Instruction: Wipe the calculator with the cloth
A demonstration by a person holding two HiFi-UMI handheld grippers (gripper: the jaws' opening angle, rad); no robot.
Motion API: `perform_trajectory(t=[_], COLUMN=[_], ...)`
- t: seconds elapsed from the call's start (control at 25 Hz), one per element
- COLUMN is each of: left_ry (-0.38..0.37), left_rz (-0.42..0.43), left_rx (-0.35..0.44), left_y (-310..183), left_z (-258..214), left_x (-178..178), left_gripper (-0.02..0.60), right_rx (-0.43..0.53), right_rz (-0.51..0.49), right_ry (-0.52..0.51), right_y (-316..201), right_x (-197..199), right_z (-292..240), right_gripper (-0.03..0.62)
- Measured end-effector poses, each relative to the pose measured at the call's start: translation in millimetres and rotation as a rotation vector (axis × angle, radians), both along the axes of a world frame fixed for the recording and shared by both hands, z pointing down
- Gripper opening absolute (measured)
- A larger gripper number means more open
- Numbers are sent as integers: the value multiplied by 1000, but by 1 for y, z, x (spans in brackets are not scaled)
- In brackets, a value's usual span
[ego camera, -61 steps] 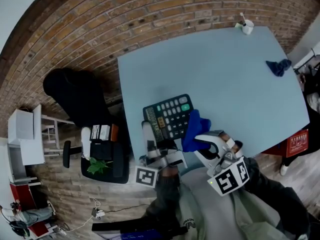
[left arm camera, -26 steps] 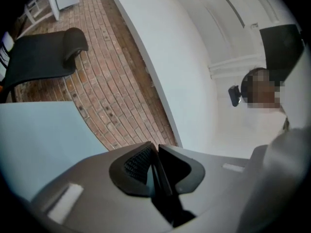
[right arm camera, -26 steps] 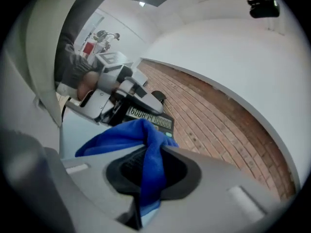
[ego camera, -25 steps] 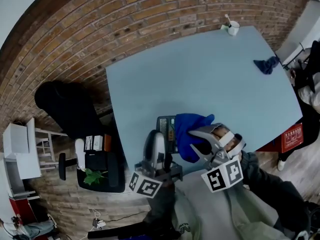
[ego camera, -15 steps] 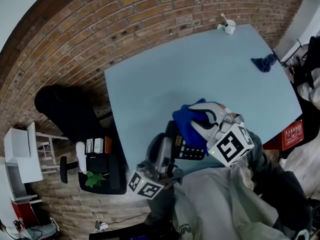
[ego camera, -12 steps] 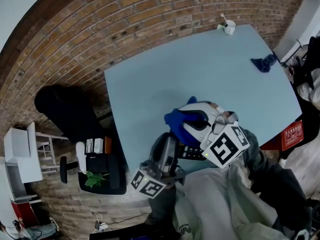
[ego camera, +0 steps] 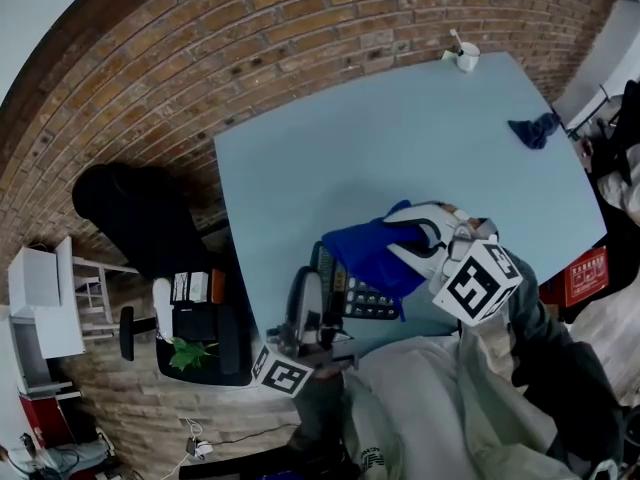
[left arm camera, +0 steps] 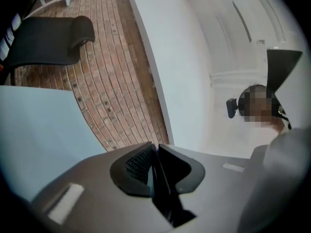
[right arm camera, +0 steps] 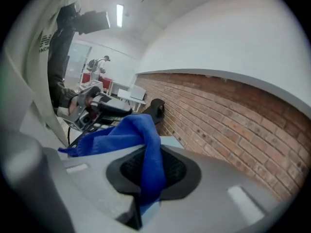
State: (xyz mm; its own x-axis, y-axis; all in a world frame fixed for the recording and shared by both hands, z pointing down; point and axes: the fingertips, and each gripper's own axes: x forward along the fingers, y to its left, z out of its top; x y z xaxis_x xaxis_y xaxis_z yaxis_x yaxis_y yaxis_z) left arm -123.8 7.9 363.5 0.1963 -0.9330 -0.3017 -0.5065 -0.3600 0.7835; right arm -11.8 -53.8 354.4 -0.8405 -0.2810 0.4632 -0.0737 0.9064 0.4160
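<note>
While the left gripper point(ego camera: 318, 293) keeps the calculator point(ego camera: 370, 296) pinched by one edge and lifted off the table point(ego camera: 400, 138) in the lower middle of the head view, we are in the middle of the wiping itself. In the left gripper view its jaws stand narrow on a thin dark slab, which we take to be the calculator's edge. The right gripper point(ego camera: 405, 233) is clamped just as narrowly on the cloth point(ego camera: 360, 253); in its own view the blue fabric runs straight down between the pads and spills out to the left. From the head view the cloth lies across most of the calculator, so only a strip of keys shows below it.

We judge that the next move calls for dragging the cloth on across the keys with light pressure, while the left grip stays firm so the calculator does not twist or slip (it is held by one edge only).

Compared with the earliest frame, where the whole keypad faced us and the cloth touched only its right edge, the calculator is now tipped and mostly covered. Half a second ago the cloth sat bunched near its upper end; it has since spread leftward, and the right gripper's cube has moved to the right.
</note>
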Motion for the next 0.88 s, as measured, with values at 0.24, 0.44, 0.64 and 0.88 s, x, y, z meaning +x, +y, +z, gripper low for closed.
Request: perform_trajectory(t=[0.24,0.44,0.64,0.88], left_ry=[366,378,417,496], left_rz=[-113,-31,106,63], left_rx=[113,108,117,128], left_y=[-2,-10,-11,-14], left_z=[-11,-14,-19,-18], left_x=[-40,-19,17,6], left_gripper=[35,29,29,29], right_rx=[-41,-17,53,19], right_rz=[34,-14,111,31], right_ry=[-17,4,-270,-371], right_y=[37,78,26,55], right_x=[25,8,15,-6], right_z=[13,24,-12,-5], right_gripper=[48,48,48,48])
